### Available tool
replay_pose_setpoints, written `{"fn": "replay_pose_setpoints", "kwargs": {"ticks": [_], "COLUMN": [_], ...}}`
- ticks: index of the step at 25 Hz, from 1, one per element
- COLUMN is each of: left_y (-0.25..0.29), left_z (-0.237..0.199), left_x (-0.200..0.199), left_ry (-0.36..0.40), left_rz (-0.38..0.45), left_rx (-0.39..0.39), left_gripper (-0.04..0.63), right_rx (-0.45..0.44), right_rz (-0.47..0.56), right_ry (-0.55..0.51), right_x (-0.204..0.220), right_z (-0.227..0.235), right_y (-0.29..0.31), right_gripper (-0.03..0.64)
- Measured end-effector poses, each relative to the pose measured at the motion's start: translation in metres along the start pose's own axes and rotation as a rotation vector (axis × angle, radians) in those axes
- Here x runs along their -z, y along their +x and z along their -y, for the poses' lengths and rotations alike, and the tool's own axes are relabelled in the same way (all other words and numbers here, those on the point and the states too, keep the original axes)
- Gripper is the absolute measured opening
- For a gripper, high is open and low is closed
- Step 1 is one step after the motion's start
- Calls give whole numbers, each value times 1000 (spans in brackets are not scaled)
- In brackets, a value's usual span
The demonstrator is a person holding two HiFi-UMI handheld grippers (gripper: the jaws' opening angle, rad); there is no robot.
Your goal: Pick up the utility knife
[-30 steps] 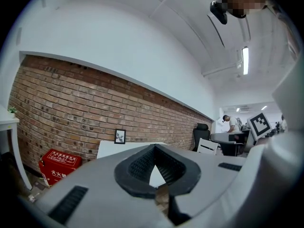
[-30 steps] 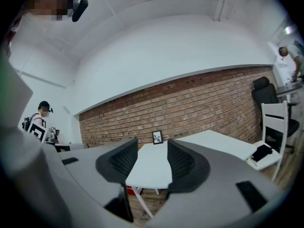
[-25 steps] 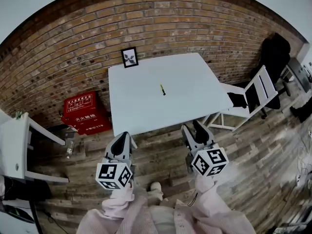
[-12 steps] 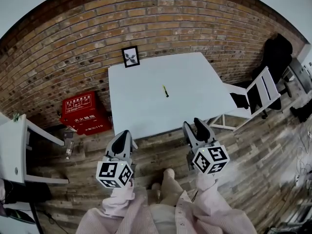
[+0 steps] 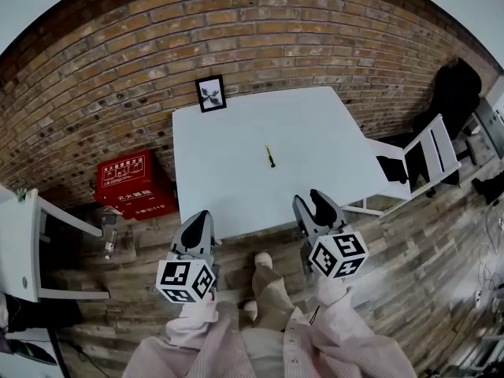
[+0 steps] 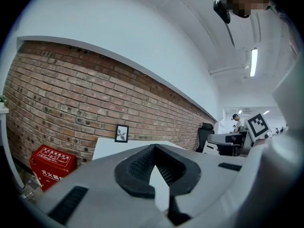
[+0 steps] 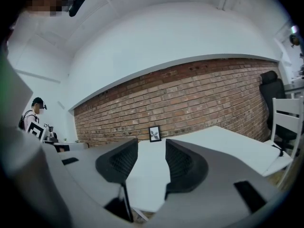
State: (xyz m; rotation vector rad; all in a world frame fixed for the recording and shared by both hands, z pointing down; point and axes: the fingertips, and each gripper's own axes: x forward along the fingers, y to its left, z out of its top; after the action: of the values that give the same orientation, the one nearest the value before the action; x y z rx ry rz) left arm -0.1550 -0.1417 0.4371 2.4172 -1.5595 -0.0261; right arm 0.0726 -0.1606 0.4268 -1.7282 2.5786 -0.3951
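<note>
A small utility knife [image 5: 270, 156], yellow and black, lies near the middle of the white table [image 5: 228, 172] in the head view. My left gripper [image 5: 198, 228] hangs over the floor just short of the table's near edge, its jaws shut with nothing in them. My right gripper [image 5: 315, 211] reaches the near edge further right, open and empty. In the left gripper view the tips [image 6: 154, 148] meet in front of the table [image 6: 107, 147]. In the right gripper view the open jaws [image 7: 151, 148] frame the tabletop [image 7: 223, 141]. The knife does not show in either gripper view.
A small framed picture [image 5: 210, 93] stands at the table's far edge against the brick wall. A red box [image 5: 134, 184] sits on the floor to the left, a white chair [image 5: 421, 160] to the right, and white furniture [image 5: 20, 246] at far left. My leg and foot [image 5: 266, 278] show between the grippers.
The view has closed in on the table, whose near edge now reaches the grippers. A leg has stepped forward between them. Both grippers keep their states.
</note>
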Motion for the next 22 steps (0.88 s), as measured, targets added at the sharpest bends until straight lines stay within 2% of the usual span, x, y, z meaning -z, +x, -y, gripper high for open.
{"fn": "replay_pose_setpoints", "kwargs": {"ticks": [22], "left_y": [155], "left_z": [-30], "left_x": [31], "left_ry": [-63], "left_rz": [-164], "left_rx": [-49], "left_gripper": [-6], "right_rx": [-79], "right_rz": [-213], "right_ry": [42], "right_x": [34], "right_z": [84], "right_y": [154], "right_gripper": [179]}}
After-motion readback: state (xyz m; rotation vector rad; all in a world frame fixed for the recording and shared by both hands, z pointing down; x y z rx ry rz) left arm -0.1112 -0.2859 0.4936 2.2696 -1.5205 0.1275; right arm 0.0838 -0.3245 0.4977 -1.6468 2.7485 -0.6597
